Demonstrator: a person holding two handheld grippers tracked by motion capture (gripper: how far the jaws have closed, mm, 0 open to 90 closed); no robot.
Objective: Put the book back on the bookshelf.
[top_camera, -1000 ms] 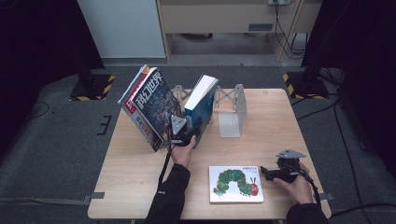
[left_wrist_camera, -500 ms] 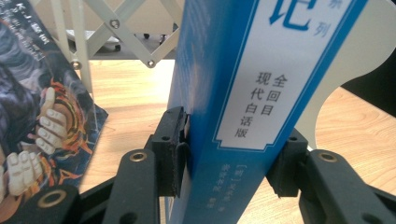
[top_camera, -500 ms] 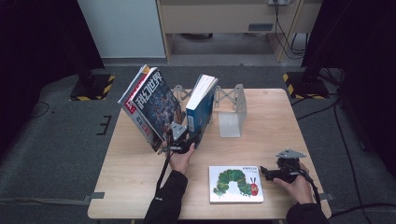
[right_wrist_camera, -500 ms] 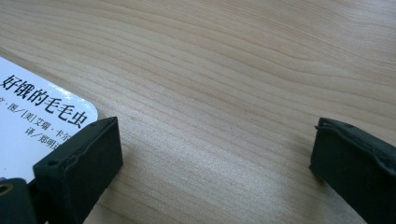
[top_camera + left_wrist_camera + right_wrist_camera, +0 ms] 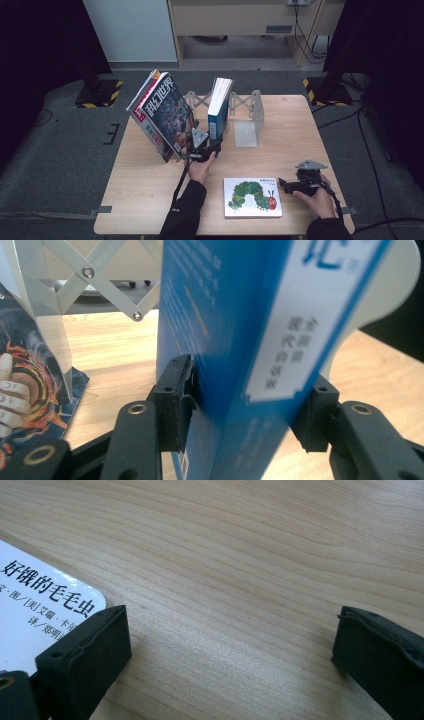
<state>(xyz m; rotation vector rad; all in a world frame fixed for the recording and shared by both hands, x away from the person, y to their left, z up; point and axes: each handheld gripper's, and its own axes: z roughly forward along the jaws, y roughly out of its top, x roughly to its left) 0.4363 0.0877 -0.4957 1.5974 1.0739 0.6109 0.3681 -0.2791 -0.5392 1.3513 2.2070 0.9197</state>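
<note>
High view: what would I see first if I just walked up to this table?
Probably the big colourful magazine leaning at the table's left, beside a blue book standing upright in a metal book rack. The left tool has the blue book between its jaws, which have just been opening. Near the front edge lies a white picture book with a green caterpillar, and the right tool waits open at its right corner.
</note>
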